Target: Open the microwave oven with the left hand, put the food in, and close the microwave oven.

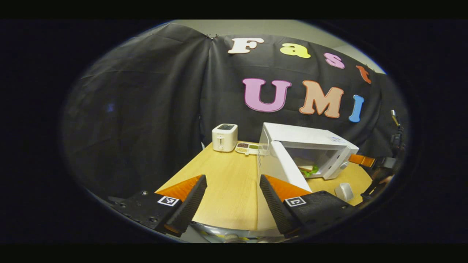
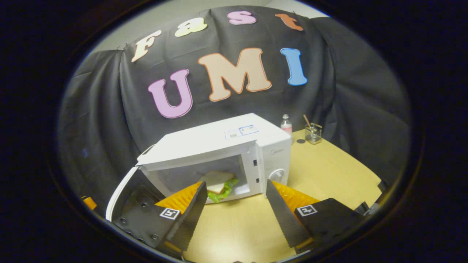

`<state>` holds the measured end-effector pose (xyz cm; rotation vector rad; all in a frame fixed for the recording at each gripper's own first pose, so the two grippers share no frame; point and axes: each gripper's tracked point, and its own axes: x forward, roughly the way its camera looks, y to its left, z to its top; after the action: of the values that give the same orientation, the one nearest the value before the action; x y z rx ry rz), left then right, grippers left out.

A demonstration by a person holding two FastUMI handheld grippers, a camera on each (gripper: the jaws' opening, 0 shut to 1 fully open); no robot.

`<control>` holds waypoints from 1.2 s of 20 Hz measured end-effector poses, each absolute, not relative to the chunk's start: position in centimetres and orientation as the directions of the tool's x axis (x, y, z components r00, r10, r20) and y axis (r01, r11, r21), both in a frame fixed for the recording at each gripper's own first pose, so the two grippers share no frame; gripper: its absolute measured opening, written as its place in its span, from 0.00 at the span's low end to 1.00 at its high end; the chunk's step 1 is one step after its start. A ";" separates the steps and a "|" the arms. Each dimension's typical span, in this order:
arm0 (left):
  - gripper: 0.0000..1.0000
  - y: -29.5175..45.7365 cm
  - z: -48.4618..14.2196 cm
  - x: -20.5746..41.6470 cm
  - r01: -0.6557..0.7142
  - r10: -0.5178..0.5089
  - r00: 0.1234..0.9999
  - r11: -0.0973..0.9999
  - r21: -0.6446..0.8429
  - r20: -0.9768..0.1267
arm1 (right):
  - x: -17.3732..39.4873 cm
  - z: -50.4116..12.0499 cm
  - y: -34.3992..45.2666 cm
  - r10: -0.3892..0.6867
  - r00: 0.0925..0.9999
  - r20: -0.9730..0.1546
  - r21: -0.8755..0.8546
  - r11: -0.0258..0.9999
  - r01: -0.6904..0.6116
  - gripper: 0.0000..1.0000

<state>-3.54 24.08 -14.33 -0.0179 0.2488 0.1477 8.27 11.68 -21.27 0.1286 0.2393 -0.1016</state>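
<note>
A white microwave oven [image 2: 219,146] stands on the wooden table [image 2: 329,168] with its door [image 2: 119,191] swung open to the left. A sandwich [image 2: 218,182] with green lettuce lies inside its cavity, also seen in the left gripper view as the sandwich [image 1: 308,169] behind the open door [image 1: 281,166]. My right gripper [image 2: 234,208] is open just in front of the cavity, nothing between its fingers. My left gripper [image 1: 233,199] is open over the table, to the left of the microwave [image 1: 310,146], holding nothing. The right gripper [image 1: 362,160] shows far off beside the microwave.
A white toaster [image 1: 224,137] and a small divided tray [image 1: 247,147] stand at the table's back. A small white object [image 1: 343,191] lies near the front edge. A bottle [image 2: 286,125] and a glass jar with sticks [image 2: 313,133] stand behind the microwave's right side.
</note>
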 end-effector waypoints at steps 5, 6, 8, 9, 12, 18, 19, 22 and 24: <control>0.85 23.5 -16.6 -4.5 -0.067 0.059 0.948 0.998 -0.017 -0.314 | 5.0 -18.3 10.3 -0.160 0.969 -0.186 0.060 0.983 0.173 0.91; 0.80 23.4 -17.1 -4.7 -0.055 0.046 0.943 0.998 -0.019 -0.329 | 4.6 -17.6 10.3 -0.168 0.970 -0.173 0.057 0.982 0.180 0.91; 0.62 23.2 -17.5 -4.9 -0.043 0.032 0.939 0.999 -0.025 -0.341 | 3.9 -16.7 10.7 -0.181 0.972 -0.148 0.059 0.980 0.191 0.91; 0.54 23.2 -17.9 -4.9 -0.041 0.031 0.935 0.999 -0.022 -0.352 | 3.6 -16.2 10.8 -0.188 0.972 -0.140 0.060 0.978 0.198 0.91; 0.20 24.2 -19.0 -5.3 -0.060 0.069 0.917 0.998 0.035 -0.393 | 2.8 -15.1 11.0 -0.201 0.971 -0.128 0.056 0.976 0.210 0.91; 0.01 21.6 -19.7 -5.9 0.066 -0.041 0.913 0.997 0.047 -0.406 | 1.3 -13.5 10.8 -0.239 0.964 -0.117 0.064 0.967 0.248 0.92; 0.01 21.0 -19.7 -6.0 0.086 -0.061 0.912 0.995 0.045 -0.406 | 0.9 -13.4 10.7 -0.247 0.962 -0.114 0.065 0.965 0.255 0.91; 0.01 19.9 -19.8 -6.3 0.136 -0.112 0.908 0.990 0.030 -0.403 | -0.2 -12.9 10.3 -0.276 0.955 -0.107 0.059 0.957 0.284 0.91; 0.00 19.2 -20.0 -6.5 0.166 -0.143 0.904 0.986 0.022 -0.403 | -1.1 -12.7 10.2 -0.294 0.950 -0.102 0.062 0.951 0.302 0.91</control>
<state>-6.54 19.16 -19.97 0.0563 0.4122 -0.1597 -1.15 10.16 -12.66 0.0774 0.0924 -0.3033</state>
